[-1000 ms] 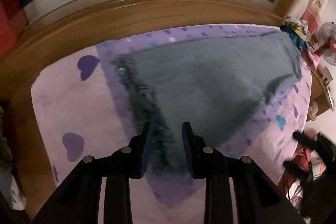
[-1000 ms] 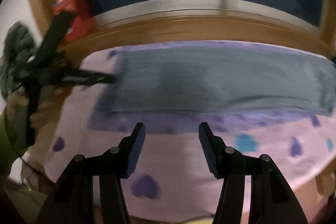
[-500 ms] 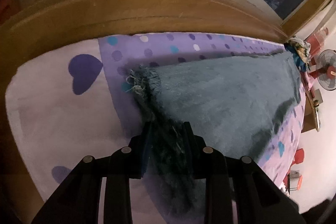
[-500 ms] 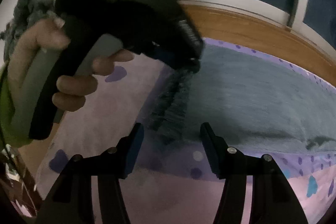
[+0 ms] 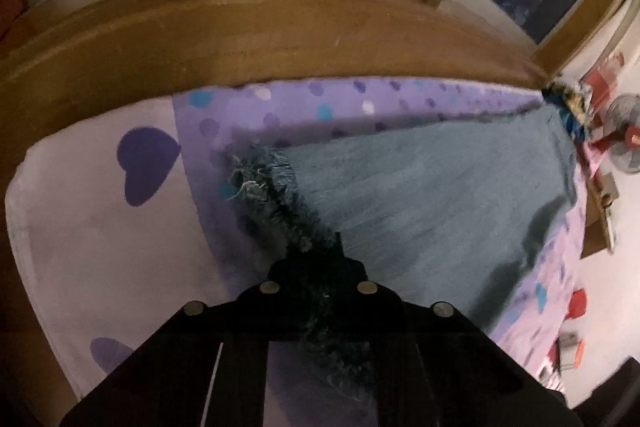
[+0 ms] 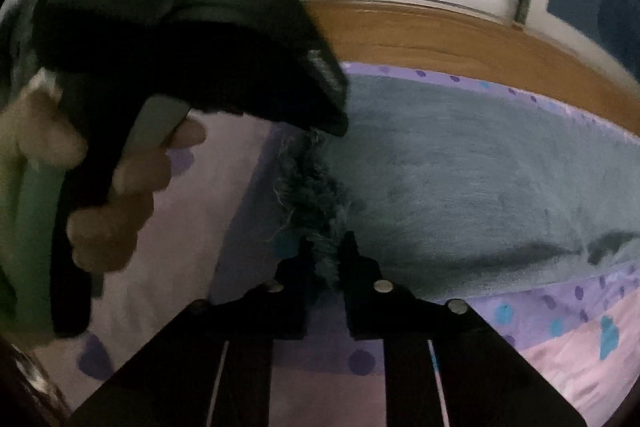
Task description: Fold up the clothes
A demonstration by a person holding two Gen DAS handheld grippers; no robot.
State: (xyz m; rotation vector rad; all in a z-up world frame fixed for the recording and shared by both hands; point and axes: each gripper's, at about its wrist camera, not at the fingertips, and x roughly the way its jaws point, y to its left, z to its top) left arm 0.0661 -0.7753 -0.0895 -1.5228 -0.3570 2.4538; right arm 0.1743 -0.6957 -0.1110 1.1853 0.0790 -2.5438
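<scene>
- Cloth (image 5: 432,203): grey-blue, fringed, spread flat on the bed (image 5: 92,227), near the wooden frame (image 5: 280,35).
- Left claw (image 5: 316,251): jaws have just closed; pressed together on the fringe (image 5: 276,195) at the cloth's far corner.
- Right claw (image 6: 326,255): jaws have just closed; pinching the same fringe nearer along the edge.
- Left hand (image 6: 100,187): holds the left claw's handle, just beside the right claw.

Both tongs (image 5: 316,247) (image 6: 326,251) clamped (jaws just closed)
</scene>
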